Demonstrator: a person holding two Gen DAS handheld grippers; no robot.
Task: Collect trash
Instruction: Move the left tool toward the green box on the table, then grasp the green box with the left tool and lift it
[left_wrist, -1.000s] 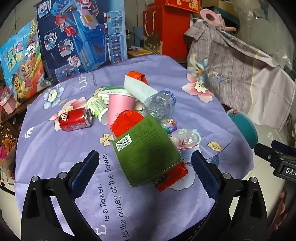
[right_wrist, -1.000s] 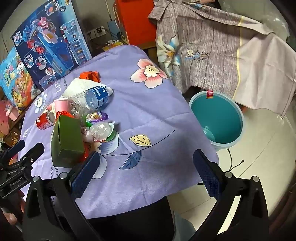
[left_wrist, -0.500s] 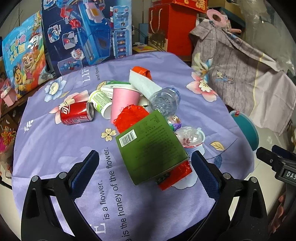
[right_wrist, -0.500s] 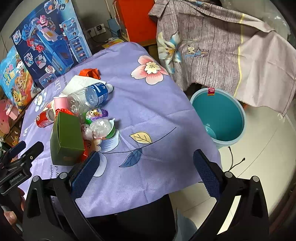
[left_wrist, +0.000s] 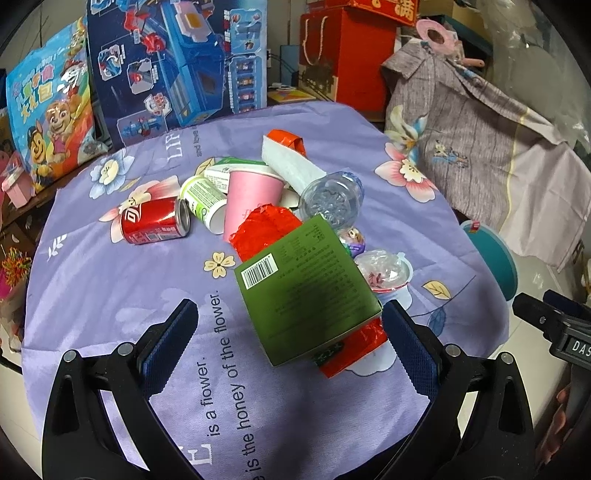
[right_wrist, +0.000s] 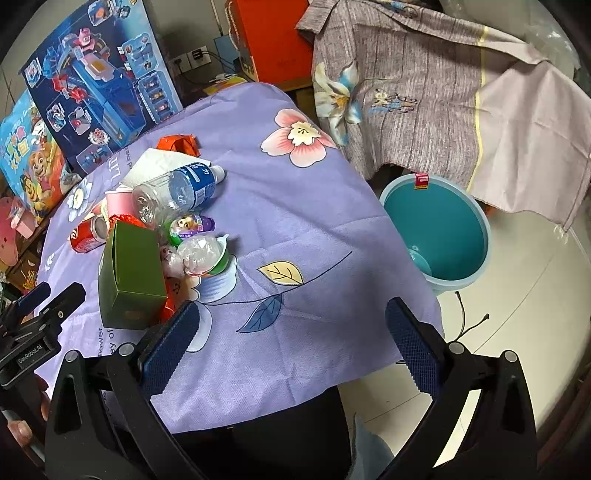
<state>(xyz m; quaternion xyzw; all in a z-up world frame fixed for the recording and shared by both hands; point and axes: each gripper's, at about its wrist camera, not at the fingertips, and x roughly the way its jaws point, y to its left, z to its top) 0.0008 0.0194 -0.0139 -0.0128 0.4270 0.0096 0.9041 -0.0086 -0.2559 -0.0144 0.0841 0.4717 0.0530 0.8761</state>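
A pile of trash lies on the purple flowered tablecloth (left_wrist: 110, 295): a green box (left_wrist: 306, 291), a red foil wrapper (left_wrist: 266, 230), a pink paper cup (left_wrist: 247, 195), a red can (left_wrist: 155, 221), a clear plastic bottle (left_wrist: 332, 201), a jelly cup (left_wrist: 384, 269). My left gripper (left_wrist: 290, 350) is open and empty, just short of the green box. My right gripper (right_wrist: 291, 347) is open and empty over the table's near right edge; the green box (right_wrist: 129, 269) and bottle (right_wrist: 177, 192) lie to its left. A teal bucket (right_wrist: 439, 229) stands on the floor to the right of the table.
Toy boxes (left_wrist: 177, 66) and a red box (left_wrist: 347, 51) stand behind the table. A grey flowered cloth (right_wrist: 424, 92) hangs over furniture beyond the bucket. A thin cable (right_wrist: 469, 325) lies on the tiled floor. The left gripper shows in the right wrist view (right_wrist: 37, 325).
My left gripper has moved closer to the pile; the green box now looms larger between its fingers. My right gripper has shifted only slightly. Both stay open.
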